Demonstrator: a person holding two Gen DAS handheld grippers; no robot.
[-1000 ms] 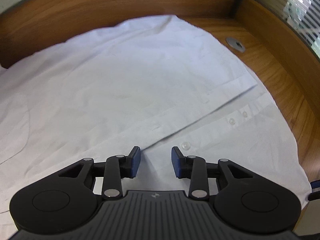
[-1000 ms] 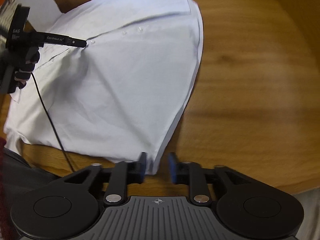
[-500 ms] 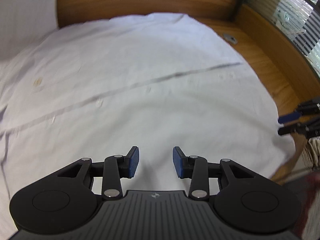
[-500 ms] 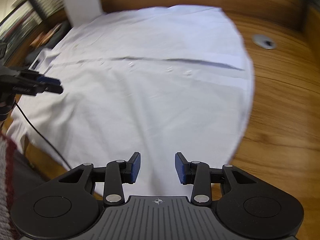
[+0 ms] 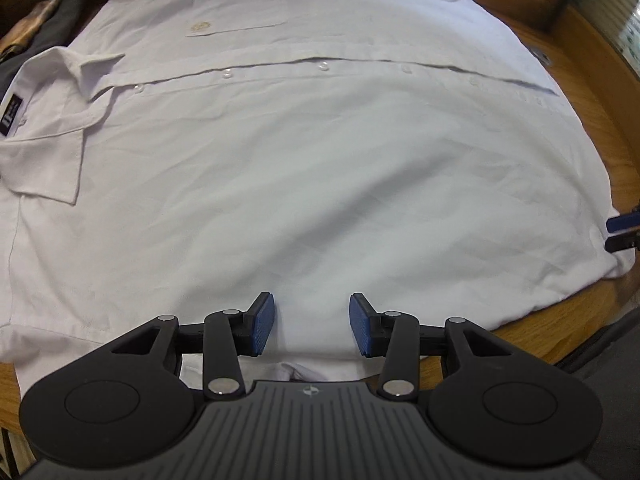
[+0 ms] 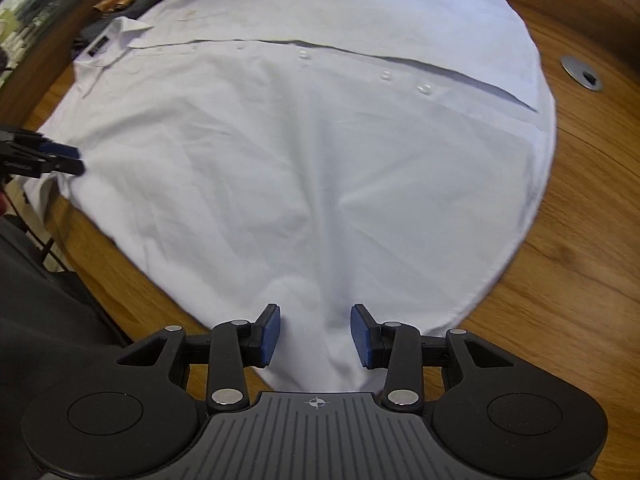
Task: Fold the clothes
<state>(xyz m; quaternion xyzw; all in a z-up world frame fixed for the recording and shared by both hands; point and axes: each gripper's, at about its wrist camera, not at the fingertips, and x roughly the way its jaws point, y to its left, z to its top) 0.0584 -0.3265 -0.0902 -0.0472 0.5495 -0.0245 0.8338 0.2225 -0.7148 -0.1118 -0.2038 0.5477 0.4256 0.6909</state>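
Both grippers pulling back from a second ago | left gripper (image 5: 311,330) spread, empty | right gripper (image 6: 315,334) spread, empty | shirt (image 5: 320,168) lying flat, buttoned, on table (image 6: 592,220) | lining up the near edge, I'd guess.

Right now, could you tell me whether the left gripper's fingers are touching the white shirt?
Cannot tell. In the left wrist view the left gripper is open with the white shirt showing between and beneath its pads, but neither view plainly shows contact or a gap.

White shirt (image 6: 320,152) lies spread, buttons up, on wooden table (image 6: 580,240); right gripper (image 6: 315,334) jaws apart over its hem.
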